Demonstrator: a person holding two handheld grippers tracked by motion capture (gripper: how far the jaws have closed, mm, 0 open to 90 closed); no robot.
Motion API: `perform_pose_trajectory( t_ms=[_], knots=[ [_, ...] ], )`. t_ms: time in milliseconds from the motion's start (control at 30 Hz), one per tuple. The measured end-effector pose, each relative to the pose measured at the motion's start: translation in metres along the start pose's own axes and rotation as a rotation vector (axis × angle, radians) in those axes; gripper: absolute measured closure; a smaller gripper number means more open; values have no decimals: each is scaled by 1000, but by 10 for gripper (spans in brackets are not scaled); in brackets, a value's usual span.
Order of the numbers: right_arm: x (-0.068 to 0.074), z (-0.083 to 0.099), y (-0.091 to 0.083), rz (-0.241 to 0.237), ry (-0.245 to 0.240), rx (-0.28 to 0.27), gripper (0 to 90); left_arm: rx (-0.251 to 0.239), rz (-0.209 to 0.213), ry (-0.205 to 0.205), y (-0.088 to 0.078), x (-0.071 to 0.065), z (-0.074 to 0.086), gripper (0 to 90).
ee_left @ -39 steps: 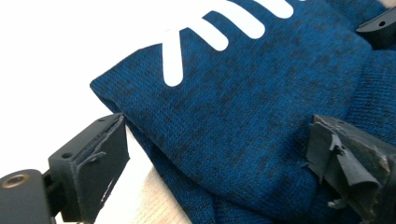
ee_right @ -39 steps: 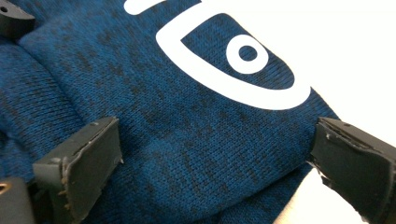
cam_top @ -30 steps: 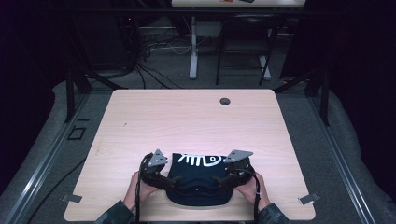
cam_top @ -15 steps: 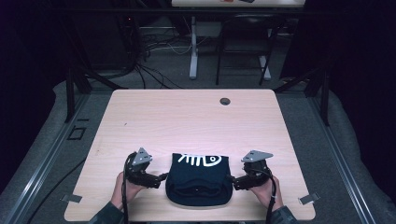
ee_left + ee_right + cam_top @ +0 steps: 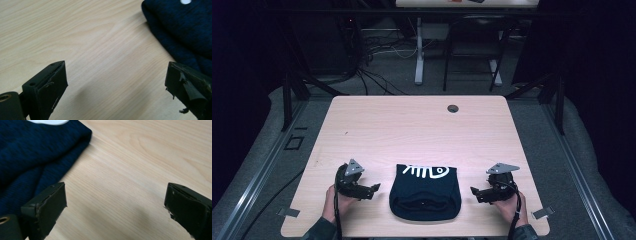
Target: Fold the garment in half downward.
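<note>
Navy folded garment (image 5: 425,192), print (image 5: 426,171) part-hidden

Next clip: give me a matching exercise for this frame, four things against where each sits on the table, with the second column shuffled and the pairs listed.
Things:
1. left gripper
2. right gripper
3. folded dark garment
4. round hole

Places:
A. near the table's far edge
B. near edge, middle, between the grippers
C. left of the garment, open, apart from it
D. right of the garment, open, apart from it

Pairs: 1-C, 2-D, 3-B, 4-A
</note>
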State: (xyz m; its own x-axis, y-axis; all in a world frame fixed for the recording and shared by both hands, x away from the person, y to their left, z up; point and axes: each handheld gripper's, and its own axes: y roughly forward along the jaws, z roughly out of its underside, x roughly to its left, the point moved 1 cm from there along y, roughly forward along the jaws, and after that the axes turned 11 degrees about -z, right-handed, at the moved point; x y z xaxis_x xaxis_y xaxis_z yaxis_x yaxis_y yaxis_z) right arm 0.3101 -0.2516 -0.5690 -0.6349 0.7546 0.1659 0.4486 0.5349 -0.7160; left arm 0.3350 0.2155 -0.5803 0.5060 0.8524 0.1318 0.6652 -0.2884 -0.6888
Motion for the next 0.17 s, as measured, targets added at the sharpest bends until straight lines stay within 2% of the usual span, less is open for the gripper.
perform_pose_trajectory(
  t_ms=[167],
  knots=[
    [-9,6,2,13,24,22,37,24,-2,-6,7,3,4,41]
  ],
)
